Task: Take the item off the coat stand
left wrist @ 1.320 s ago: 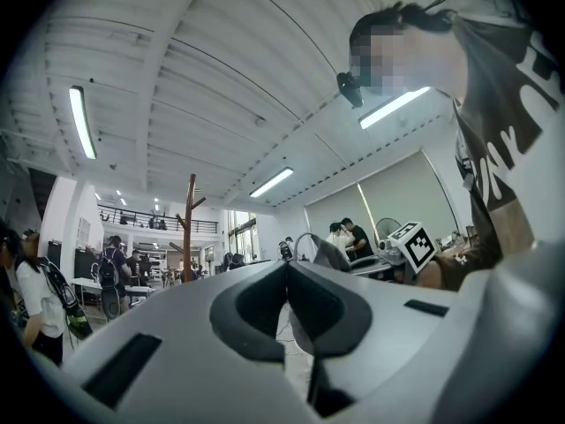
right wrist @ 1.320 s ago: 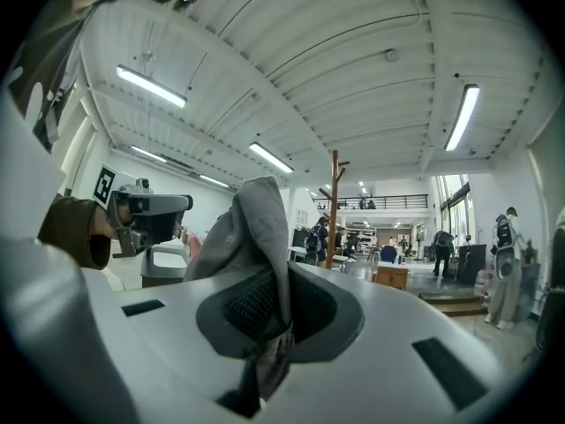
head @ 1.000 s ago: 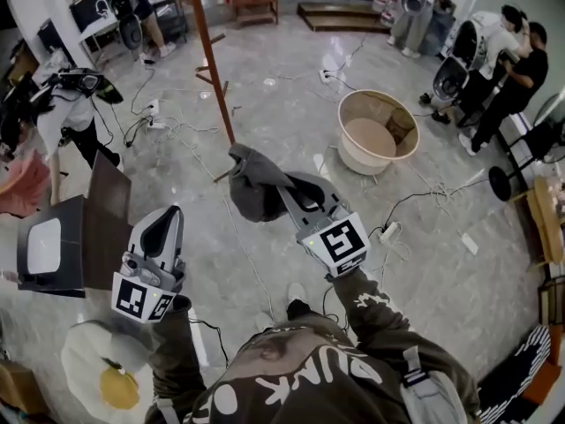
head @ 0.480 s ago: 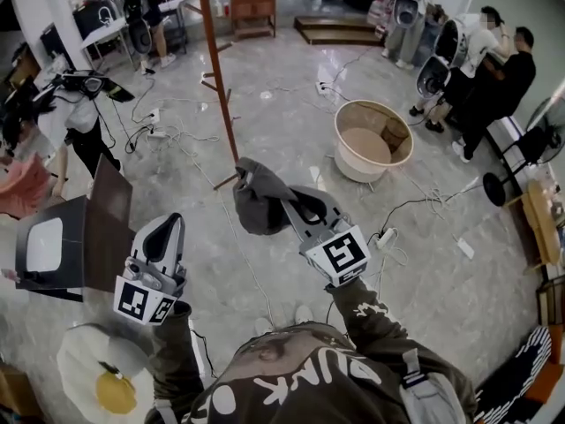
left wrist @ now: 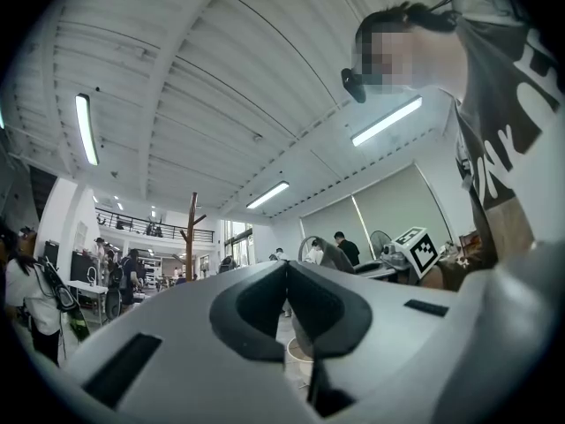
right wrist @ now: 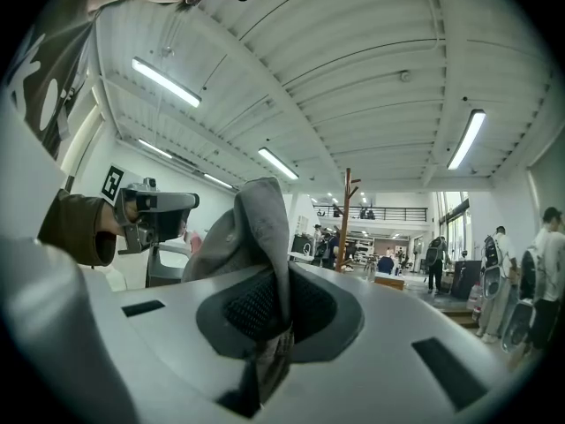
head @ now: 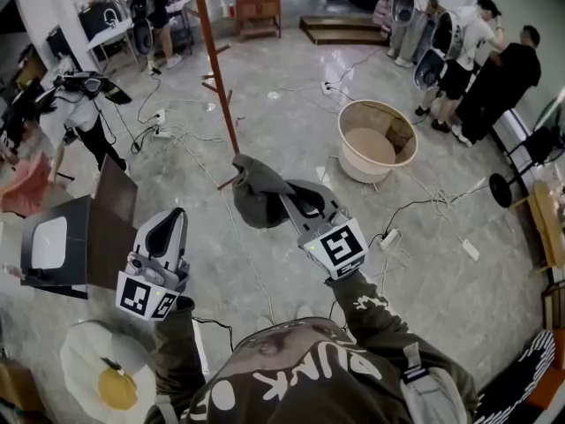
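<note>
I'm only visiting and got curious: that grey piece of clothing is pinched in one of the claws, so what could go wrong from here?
1. The right gripper clamps only a fold of the grey garment and the rest hangs loose, so it might slip out. The left gripper is shut and empty, so it gives no backup.
2. Cables trail over the floor near the coat stand; the person could trip on them.

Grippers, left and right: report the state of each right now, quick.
Left gripper: shut, nothing between its jaws.
Right gripper: shut on the grey garment.
</note>
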### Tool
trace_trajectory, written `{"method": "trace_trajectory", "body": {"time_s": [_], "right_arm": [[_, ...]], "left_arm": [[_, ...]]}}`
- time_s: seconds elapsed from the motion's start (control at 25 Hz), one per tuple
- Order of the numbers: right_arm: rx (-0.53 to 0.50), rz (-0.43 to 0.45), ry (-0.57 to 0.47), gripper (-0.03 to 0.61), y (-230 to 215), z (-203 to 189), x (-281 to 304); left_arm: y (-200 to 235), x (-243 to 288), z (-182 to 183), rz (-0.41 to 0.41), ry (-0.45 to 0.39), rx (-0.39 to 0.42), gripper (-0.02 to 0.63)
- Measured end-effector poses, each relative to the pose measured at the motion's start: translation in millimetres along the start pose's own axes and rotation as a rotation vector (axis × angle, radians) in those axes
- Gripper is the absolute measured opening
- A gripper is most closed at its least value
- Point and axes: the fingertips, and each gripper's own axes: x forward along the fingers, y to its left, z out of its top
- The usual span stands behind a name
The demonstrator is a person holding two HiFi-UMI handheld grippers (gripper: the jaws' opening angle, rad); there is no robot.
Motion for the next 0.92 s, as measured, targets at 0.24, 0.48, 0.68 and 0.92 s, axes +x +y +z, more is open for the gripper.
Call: {"method": "trace_trajectory", "body": {"time_s": [0.24, 0.48, 0.68, 0.92], "right_arm": [[-0.014, -0.003, -0.011, 0.028, 0.5, 0.8, 3.4], [-0.017, -0.007, -0.022, 0.026, -5.5, 5.1, 3.3], [-0.017, -0.007, -0.016, 0.026, -3.3, 3.1, 3.4], [-0.019, -0.008, -0.015, 0.026, -7.0, 2.3, 6.9]], "left_arm": [[3.1, -0.5, 1.3, -0.002, -0.003, 0.018, 0.005], [2.1, 5.8, 5.1, -0.008, -0.001, 0.024, 0.005], [2.0, 4.0, 3.8, -0.010, 0.000, 0.026, 0.005], [5.0, 6.8, 2.5, -0.007, -0.003, 0.029, 0.005]]}}
